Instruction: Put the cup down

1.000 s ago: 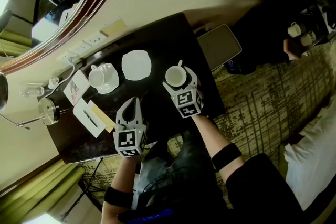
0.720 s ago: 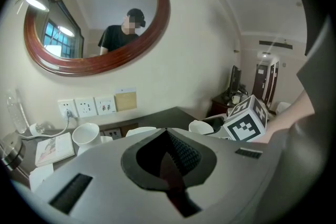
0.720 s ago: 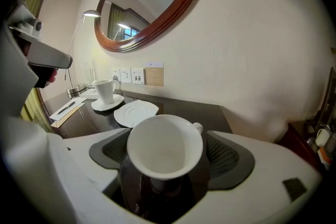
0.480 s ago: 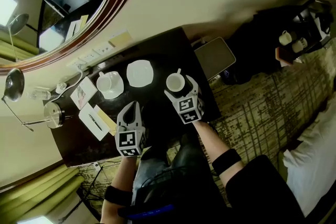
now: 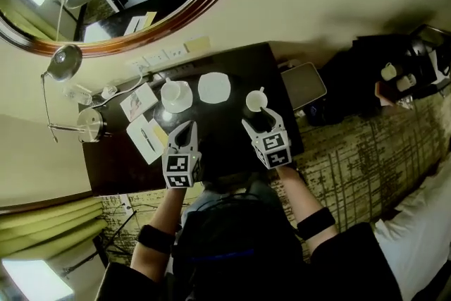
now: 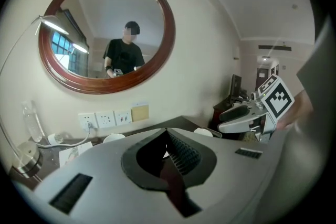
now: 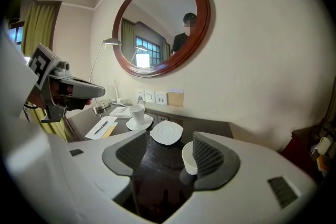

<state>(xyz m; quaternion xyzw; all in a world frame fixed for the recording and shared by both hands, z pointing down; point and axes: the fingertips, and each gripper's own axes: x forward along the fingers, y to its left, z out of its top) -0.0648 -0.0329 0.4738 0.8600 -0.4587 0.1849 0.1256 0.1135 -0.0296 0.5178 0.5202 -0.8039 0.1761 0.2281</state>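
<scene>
We are holding the left tongs (image 5: pixel 186 127) together and empty, and the right tongs (image 5: pixel 262 125), jaws apart though just closing partway on nothing, clear of the cup (image 5: pixel 256 101), which is standing upright on the tabletop (image 5: pixel 239 63) beside the bare saucer (image 5: pixel 213 87), so nothing tips it.

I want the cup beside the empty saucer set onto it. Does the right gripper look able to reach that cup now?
Probably yes: the right gripper, jaws apart though they have just been closing on nothing, hovers close behind the cup, nothing between them.
</scene>
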